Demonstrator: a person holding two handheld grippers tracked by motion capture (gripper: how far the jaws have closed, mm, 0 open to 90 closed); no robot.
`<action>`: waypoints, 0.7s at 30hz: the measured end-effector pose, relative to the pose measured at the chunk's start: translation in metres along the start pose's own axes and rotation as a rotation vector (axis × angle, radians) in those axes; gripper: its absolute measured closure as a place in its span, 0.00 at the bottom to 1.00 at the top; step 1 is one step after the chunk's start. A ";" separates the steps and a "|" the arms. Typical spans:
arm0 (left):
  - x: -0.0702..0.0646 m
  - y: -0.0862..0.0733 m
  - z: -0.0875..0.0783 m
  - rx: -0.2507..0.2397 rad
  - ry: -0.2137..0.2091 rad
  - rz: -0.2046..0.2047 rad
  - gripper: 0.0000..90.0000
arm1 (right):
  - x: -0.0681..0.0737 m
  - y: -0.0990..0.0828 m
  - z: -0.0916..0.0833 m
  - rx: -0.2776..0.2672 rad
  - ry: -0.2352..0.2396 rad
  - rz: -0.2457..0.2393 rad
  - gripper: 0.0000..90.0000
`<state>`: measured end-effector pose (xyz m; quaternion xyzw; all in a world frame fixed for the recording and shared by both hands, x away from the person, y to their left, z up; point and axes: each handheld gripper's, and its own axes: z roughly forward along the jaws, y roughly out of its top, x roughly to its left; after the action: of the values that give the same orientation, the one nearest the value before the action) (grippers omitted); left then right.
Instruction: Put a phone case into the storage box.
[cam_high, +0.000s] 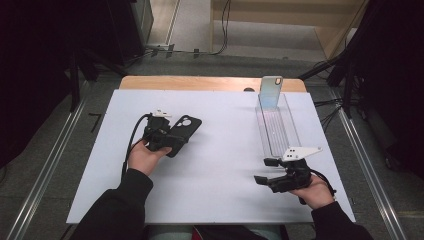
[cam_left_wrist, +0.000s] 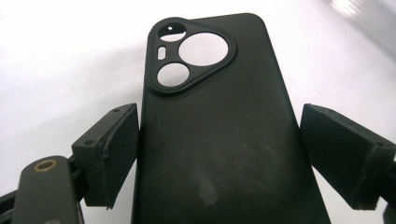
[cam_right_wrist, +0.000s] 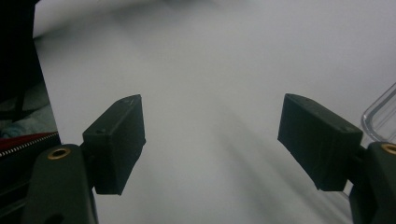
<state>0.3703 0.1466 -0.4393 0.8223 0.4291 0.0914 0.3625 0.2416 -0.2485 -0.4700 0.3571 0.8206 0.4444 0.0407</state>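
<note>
A black phone case (cam_high: 186, 128), with a triangular camera cut-out near its far end, is gripped by its long sides in my left gripper (cam_high: 175, 140) over the left half of the white table top (cam_high: 220, 150). In the left gripper view the black phone case (cam_left_wrist: 219, 116) spans the gap of the left gripper (cam_left_wrist: 219, 144), and both pads (cam_left_wrist: 116, 149) lie against its edges. My right gripper (cam_high: 262, 170) rests at the front right, pointing left, its jaws open. In the right gripper view the right gripper (cam_right_wrist: 212, 135) has only white table between its jaws.
A long clear plastic tray (cam_high: 278, 127) lies at the right, running away from me, and its corner (cam_right_wrist: 380, 116) shows in the right gripper view. A pale bluish phone case (cam_high: 270, 91) stands upright at the tray's far end. A wooden edge (cam_high: 200, 83) borders the back.
</note>
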 end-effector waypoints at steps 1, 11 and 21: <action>0.000 0.000 -0.003 -0.001 -0.011 0.005 0.16 | 0.000 0.000 0.000 0.002 -0.005 -0.003 0.24; -0.018 -0.008 -0.014 -0.012 -0.093 0.056 0.16 | 0.001 0.000 0.000 -0.013 -0.001 -0.019 0.23; -0.035 -0.022 -0.023 -0.031 -0.132 0.074 0.16 | 0.000 0.001 -0.001 -0.012 -0.019 -0.019 0.23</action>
<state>0.3236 0.1393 -0.4323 0.8362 0.3720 0.0571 0.3989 0.2413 -0.2488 -0.4685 0.3532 0.8209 0.4454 0.0549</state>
